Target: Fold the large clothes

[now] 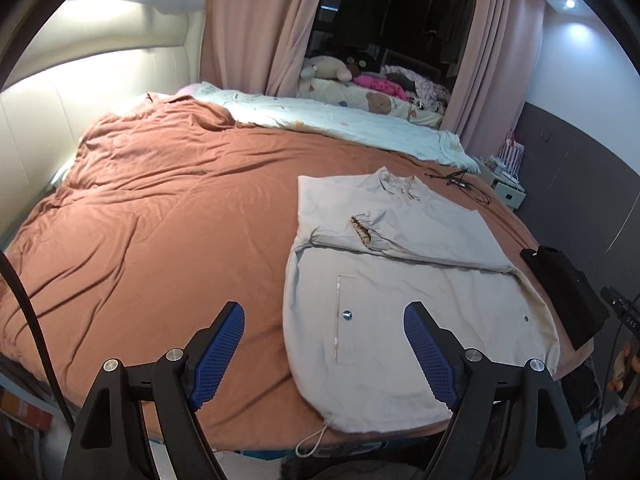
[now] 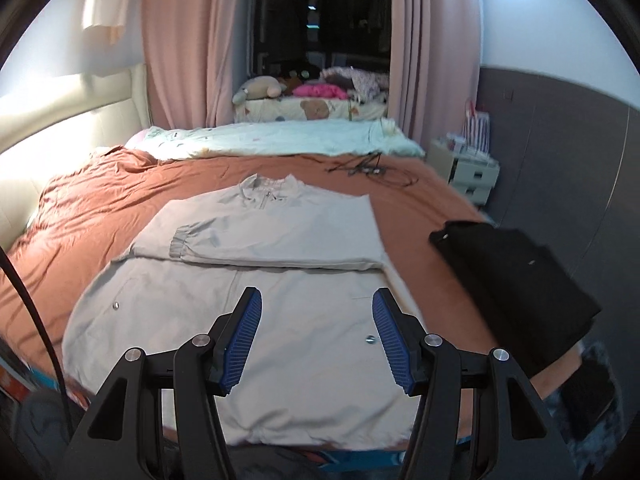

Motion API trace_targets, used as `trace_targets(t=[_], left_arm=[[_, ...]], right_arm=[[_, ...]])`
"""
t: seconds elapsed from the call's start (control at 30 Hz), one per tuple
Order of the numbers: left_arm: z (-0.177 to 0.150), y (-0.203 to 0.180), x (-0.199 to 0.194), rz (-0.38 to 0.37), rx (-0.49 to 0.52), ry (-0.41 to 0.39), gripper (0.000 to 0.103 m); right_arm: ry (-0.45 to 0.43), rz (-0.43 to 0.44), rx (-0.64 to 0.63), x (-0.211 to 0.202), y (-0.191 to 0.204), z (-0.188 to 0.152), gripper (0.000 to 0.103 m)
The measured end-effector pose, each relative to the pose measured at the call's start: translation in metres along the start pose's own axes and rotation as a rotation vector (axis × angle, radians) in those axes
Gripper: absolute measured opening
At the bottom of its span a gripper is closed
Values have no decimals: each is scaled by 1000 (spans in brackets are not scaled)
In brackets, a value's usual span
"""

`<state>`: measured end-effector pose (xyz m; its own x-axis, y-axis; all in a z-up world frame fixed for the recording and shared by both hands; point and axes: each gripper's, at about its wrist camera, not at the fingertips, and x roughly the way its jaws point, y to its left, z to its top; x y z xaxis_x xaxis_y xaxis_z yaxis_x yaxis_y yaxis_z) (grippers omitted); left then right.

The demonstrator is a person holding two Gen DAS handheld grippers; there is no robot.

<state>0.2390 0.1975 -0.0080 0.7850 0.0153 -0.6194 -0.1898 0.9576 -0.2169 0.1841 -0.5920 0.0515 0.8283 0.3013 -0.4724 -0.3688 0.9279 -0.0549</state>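
The grey jacket (image 2: pixel 248 280) lies on the bed (image 1: pixel 160 220), sleeves folded across its chest. Left claw (image 1: pixel 324 344) and right claw (image 2: pixel 316 336) hover empty, gaping, above its hem; next, probably pinch the hem and fold it toward the collar.

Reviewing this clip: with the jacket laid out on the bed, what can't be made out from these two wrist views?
- Beige jacket: near hem, right wrist view, hidden behind the right gripper.
- Jacket's other sleeve: not visible in either view; one cuff shows.
- Black garment: left wrist view, cut by the bed's edge; type unclear.
- Cable: too small to identify.
- Left gripper: open, holding nothing.
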Motion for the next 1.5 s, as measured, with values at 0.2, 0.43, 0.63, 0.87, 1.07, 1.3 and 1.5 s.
trace_targets(t=[0.2, 0.43, 0.63, 0.87, 1.07, 1.3, 1.5], left_arm=[[-30, -3, -33, -17, 5, -52, 94], [-69, 0, -49, -9, -2, -57, 95], [-102, -1, -54, 25, 10, -45, 95], [-135, -11, -45, 45, 48, -4, 98], [-155, -18, -17, 32, 84, 47, 103], [-164, 0, 23, 25, 39, 114, 103], [-162, 34, 57, -2, -65, 153, 103]], right_arm=[[-33, -22, -35, -28, 5, -43, 56], [42, 14, 41, -27, -12, -88, 56], [34, 0, 35, -25, -13, -130, 56], [60, 9, 72, -17, -20, -151, 72], [115, 47, 104, -2, -42, -160, 103], [198, 76, 179, 41, -69, -165, 103], [212, 102, 237, 74, -77, -154, 103]])
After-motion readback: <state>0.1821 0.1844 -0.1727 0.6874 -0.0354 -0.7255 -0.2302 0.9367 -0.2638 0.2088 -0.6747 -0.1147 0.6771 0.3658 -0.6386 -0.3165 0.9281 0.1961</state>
